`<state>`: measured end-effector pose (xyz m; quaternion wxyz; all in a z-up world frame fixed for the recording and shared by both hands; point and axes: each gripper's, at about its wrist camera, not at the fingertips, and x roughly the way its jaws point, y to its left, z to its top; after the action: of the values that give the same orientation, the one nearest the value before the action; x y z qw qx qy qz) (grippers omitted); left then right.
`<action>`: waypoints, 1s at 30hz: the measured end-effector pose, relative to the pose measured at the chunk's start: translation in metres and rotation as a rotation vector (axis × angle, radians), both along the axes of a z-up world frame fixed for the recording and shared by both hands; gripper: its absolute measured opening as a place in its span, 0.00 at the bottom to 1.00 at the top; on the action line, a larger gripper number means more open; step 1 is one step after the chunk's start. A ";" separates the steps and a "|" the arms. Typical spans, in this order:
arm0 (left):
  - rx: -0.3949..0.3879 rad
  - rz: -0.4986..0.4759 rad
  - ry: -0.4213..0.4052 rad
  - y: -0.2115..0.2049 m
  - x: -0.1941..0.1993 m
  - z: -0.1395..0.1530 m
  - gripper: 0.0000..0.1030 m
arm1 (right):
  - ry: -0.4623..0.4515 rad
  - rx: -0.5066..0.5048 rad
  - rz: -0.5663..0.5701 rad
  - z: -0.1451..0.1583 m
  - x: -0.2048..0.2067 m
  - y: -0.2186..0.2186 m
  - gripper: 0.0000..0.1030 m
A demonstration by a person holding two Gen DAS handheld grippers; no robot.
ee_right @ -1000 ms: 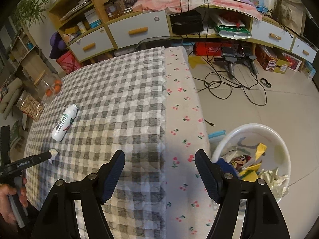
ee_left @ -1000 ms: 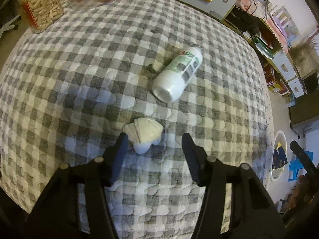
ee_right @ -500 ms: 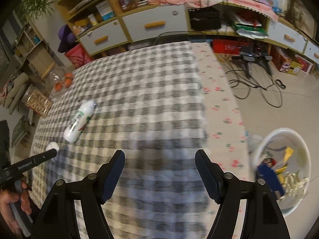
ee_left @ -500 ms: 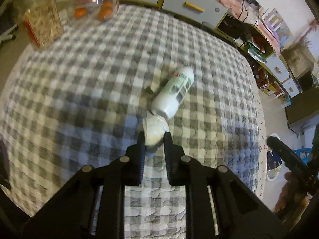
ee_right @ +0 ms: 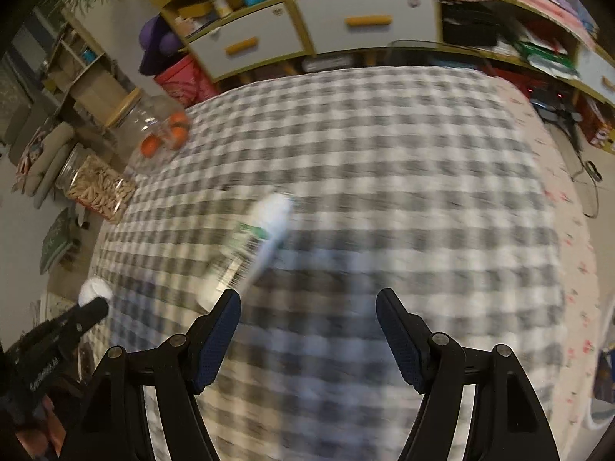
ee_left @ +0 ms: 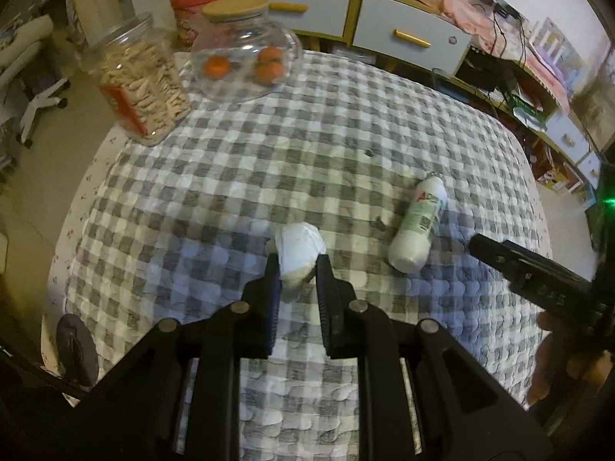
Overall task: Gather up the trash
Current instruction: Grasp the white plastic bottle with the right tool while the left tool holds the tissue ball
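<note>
My left gripper [ee_left: 296,265] is shut on a crumpled white paper wad [ee_left: 299,247] and holds it above the grey checked tablecloth [ee_left: 269,169]. The wad also shows in the right wrist view [ee_right: 94,290], at the tip of the left gripper. A white plastic bottle [ee_left: 419,224] with a green label lies on its side to the right of the wad. In the right wrist view the bottle [ee_right: 250,246] is blurred, just ahead of my left finger. My right gripper [ee_right: 307,317] is open and empty over the cloth, and it shows at the right edge of the left wrist view [ee_left: 538,272].
A clear jar of pale sticks [ee_left: 140,84] and a glass jar with oranges [ee_left: 246,63] stand at the table's far left. Drawers and shelves [ee_left: 384,27] line the wall behind. The table edge drops to the floor on the right [ee_right: 580,238].
My left gripper closed on the paper wad and lifted it, swinging left. My right gripper swung left from the bin side to over the table, close to the bottle.
</note>
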<state>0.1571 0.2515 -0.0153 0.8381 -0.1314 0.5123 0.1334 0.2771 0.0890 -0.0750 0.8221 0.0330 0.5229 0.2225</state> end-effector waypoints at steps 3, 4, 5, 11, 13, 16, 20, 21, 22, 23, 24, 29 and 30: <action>-0.016 0.004 -0.007 0.007 -0.003 0.002 0.19 | 0.019 0.014 0.009 -0.005 0.004 0.021 0.72; -0.022 0.007 -0.010 0.009 -0.004 0.003 0.19 | 0.032 0.019 0.009 -0.009 0.007 0.028 0.72; -0.028 0.009 -0.014 0.010 -0.004 0.003 0.19 | 0.038 0.018 0.009 -0.011 0.008 0.033 0.72; -0.044 0.005 -0.027 0.009 -0.005 0.007 0.19 | 0.041 -0.025 0.023 -0.026 0.013 0.052 0.53; -0.046 -0.002 -0.031 0.006 -0.004 0.008 0.19 | 0.066 0.020 0.040 -0.029 0.014 0.051 0.43; -0.048 -0.016 -0.035 0.000 -0.003 0.009 0.19 | 0.055 0.024 0.079 -0.023 0.010 0.052 0.17; -0.055 -0.034 -0.040 -0.009 -0.001 0.011 0.19 | 0.034 -0.023 0.119 -0.013 0.001 0.042 0.07; -0.055 -0.038 -0.041 -0.011 -0.001 0.011 0.19 | 0.031 -0.043 0.121 -0.012 0.000 0.037 0.07; -0.055 -0.041 -0.042 -0.013 -0.001 0.011 0.19 | 0.028 -0.060 0.121 -0.011 -0.002 0.031 0.07; -0.055 -0.043 -0.042 -0.014 -0.001 0.012 0.19 | 0.029 -0.074 0.120 -0.010 -0.004 0.025 0.07; -0.057 -0.043 -0.043 -0.015 -0.001 0.012 0.19 | 0.042 -0.072 0.114 -0.010 -0.004 0.020 0.08; -0.058 -0.036 -0.049 -0.015 -0.003 0.013 0.19 | 0.131 0.031 0.040 -0.012 0.000 0.003 0.38; -0.061 -0.033 -0.050 -0.014 -0.004 0.014 0.19 | 0.134 0.042 0.025 -0.012 0.000 0.002 0.54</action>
<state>0.1533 0.2370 -0.0016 0.8483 -0.1517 0.4972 0.1005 0.2772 0.0913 -0.0869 0.7815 0.0586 0.5725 0.2410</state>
